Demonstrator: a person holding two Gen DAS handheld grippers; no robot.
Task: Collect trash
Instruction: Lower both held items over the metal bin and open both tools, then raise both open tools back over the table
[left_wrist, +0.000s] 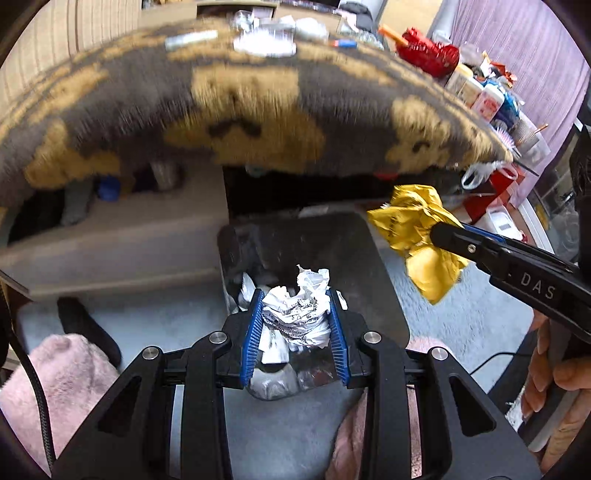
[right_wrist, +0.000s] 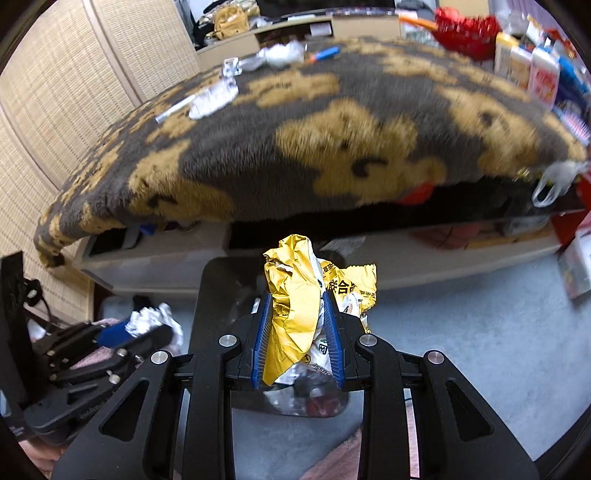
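left wrist view: the left tongs (left_wrist: 295, 295) pinch a crumpled white paper ball (left_wrist: 301, 314) with black print between their blue pads, at the 6 o'clock side of the picture. right under the ball stands a dark trash bin (left_wrist: 369, 266) on the pale floor, with crumpled wrappers already inside it. at 3 o'clock the right tongs (left_wrist: 443, 230) come in from the edge, pinching a crumpled yellow wrapper (left_wrist: 417, 236) that hangs over the bin's right rim. a hand (left_wrist: 554, 373) grips the handle at 4 o'clock. a grey and tan furry blanket (left_wrist: 240, 110) covers the desk from 9 to 2 o'clock, with scraps and bottles lying on its far side.

right wrist view: the right tongs (right_wrist: 298, 291) are clamped on the yellow wrapper (right_wrist: 295, 295), which bears black characters, above the open bin (right_wrist: 210, 295). the left tongs (right_wrist: 162, 328) show at 8 o'clock with the white paper (right_wrist: 151, 319) in them. a clear plastic bag (right_wrist: 554, 181) hangs at the blanket's (right_wrist: 258, 155) edge at 3 o'clock.
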